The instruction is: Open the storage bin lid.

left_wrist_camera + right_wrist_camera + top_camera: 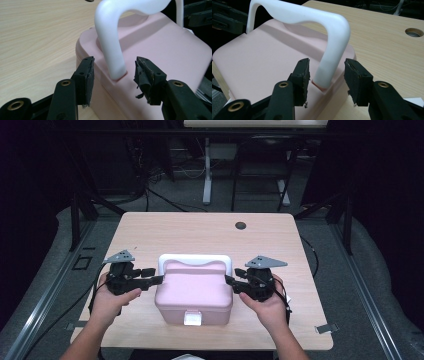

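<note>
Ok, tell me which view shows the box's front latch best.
The high view: the pale latch faces the camera on the pink box's near wall. The left and right gripper views look at the box's ends and white handle, so the latch wall is turned away.

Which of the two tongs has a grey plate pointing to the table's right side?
The right tongs: their plate's long tip points right, while the left tongs' plate points left.

wooden table (200,232), cable hole (240,225), grey floor (370,285)
</note>
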`<state>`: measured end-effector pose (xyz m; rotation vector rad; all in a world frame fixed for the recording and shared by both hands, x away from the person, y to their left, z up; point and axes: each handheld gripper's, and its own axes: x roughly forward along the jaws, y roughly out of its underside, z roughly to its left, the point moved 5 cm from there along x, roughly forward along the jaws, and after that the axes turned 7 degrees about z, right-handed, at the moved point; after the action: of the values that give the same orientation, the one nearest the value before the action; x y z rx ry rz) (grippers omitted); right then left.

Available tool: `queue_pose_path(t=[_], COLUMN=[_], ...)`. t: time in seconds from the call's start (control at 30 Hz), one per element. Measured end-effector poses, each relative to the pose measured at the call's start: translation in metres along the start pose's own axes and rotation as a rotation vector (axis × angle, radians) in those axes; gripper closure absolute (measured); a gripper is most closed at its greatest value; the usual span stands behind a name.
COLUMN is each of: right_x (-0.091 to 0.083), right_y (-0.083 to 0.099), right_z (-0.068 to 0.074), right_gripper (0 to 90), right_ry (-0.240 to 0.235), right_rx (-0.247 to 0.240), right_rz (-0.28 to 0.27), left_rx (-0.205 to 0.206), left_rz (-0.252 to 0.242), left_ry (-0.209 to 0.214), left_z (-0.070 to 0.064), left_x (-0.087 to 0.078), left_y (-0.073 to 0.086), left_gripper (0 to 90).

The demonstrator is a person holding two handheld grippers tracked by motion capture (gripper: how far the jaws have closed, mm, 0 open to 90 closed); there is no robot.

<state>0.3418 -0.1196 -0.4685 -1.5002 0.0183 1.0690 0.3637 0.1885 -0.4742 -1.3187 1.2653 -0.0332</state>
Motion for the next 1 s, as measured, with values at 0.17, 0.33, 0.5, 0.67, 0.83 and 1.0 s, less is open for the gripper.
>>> queue_pose_path(t=[0.17,0.33,0.5,0.67,0.83,1.0], right_x=[0.007,0.012,0.013,0.011,0.008,0.004], right_y=[-0.004,-0.002,0.001,0.002,0.004,0.006], right_z=[-0.001,0.000,0.000,0.000,0.003,0.007], right_gripper=[54.9,58.5,62.7,68.3,71.3,73.0], right_ry=[-0.009,-0.012,-0.024,-0.016,-0.007,-0.007], right_rx=[0.014,0.001,0.017,0.012,-0.003,-0.010], right_rz=[-0.004,0.004,-0.003,-0.007,-0.021,-0.024], left_rx=[-0.006,0.014,0.012,0.040,0.050,0.059], left_rz=[-0.002,-0.005,-0.021,-0.027,-0.034,-0.040], left_ry=[0.018,0.026,0.023,-0.008,-0.026,-0.033], left_z=[0.000,-0.004,-0.004,-0.006,-0.008,-0.010], left_x=[0.007,0.010,0.010,0.007,0.004,0.002], left_y=[-0.005,-0.004,-0.002,-0.002,0.000,0.002], left_gripper=[52.1,56.3,57.8,63.2,71.4,73.3])
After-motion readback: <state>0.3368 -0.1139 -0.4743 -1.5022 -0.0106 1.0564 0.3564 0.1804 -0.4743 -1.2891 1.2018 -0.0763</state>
